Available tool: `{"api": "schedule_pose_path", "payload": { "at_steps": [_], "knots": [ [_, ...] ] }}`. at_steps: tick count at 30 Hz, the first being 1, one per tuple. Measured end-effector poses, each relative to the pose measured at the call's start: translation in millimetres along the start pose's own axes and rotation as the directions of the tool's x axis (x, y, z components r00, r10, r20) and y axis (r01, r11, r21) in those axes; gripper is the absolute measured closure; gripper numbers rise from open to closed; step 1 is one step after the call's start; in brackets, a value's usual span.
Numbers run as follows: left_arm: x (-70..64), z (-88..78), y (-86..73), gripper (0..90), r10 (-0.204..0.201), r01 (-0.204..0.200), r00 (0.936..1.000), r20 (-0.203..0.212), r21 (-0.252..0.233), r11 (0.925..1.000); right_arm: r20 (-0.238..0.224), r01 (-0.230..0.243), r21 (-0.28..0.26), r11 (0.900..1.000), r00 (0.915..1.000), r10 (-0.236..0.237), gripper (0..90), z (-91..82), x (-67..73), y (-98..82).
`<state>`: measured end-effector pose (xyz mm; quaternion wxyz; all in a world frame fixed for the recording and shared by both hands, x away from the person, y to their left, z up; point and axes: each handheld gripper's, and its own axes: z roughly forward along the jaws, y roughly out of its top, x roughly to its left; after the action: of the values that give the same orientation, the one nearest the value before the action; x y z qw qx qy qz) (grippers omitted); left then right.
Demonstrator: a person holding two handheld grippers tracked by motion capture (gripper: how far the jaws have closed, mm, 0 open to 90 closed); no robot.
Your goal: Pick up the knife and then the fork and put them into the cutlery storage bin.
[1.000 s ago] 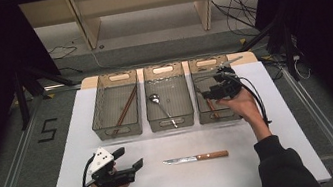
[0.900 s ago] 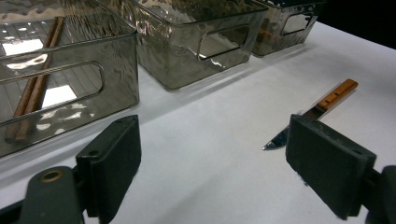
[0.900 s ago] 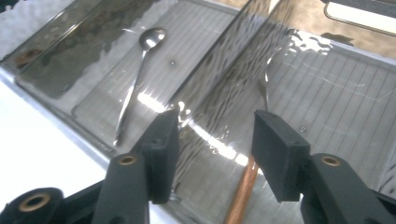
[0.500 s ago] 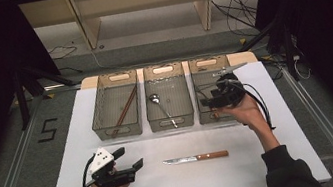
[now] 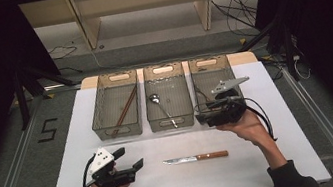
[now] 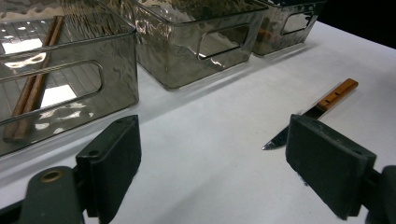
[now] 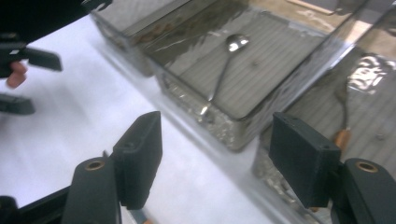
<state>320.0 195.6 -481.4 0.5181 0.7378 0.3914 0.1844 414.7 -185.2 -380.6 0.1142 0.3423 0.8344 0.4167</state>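
While the right gripper (image 5: pixel 202 116), jaws just opened and empty, hangs at the right smoked-plastic bin's (image 5: pixel 231 70) near wall, it should swing toward the wooden-handled table knife (image 5: pixel 195 157) lying well in front of that bin and pinch the handle squarely; the right gripper view adds a wood-handled utensil (image 7: pixel 344 122) inside the bin.
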Motion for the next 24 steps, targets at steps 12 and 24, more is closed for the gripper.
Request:
{"api": "schedule_pose_path", "payload": {
  "at_steps": [12,24],
  "knots": [
    [0.0,-1.2,0.1,18.1,0.007,-0.007,1.0000,0.000,0.002,1.0000,-0.077,0.082,0.096,0.992,0.9942,-0.075,31.3,13.8,23.4,-8.5],
    [-0.1,-1.4,0.2,18.0,0.002,-0.002,1.0000,0.000,-0.003,1.0000,-0.143,0.161,0.224,0.961,0.9810,-0.131,29.9,29.8,36.2,-20.1]
  ]
}}
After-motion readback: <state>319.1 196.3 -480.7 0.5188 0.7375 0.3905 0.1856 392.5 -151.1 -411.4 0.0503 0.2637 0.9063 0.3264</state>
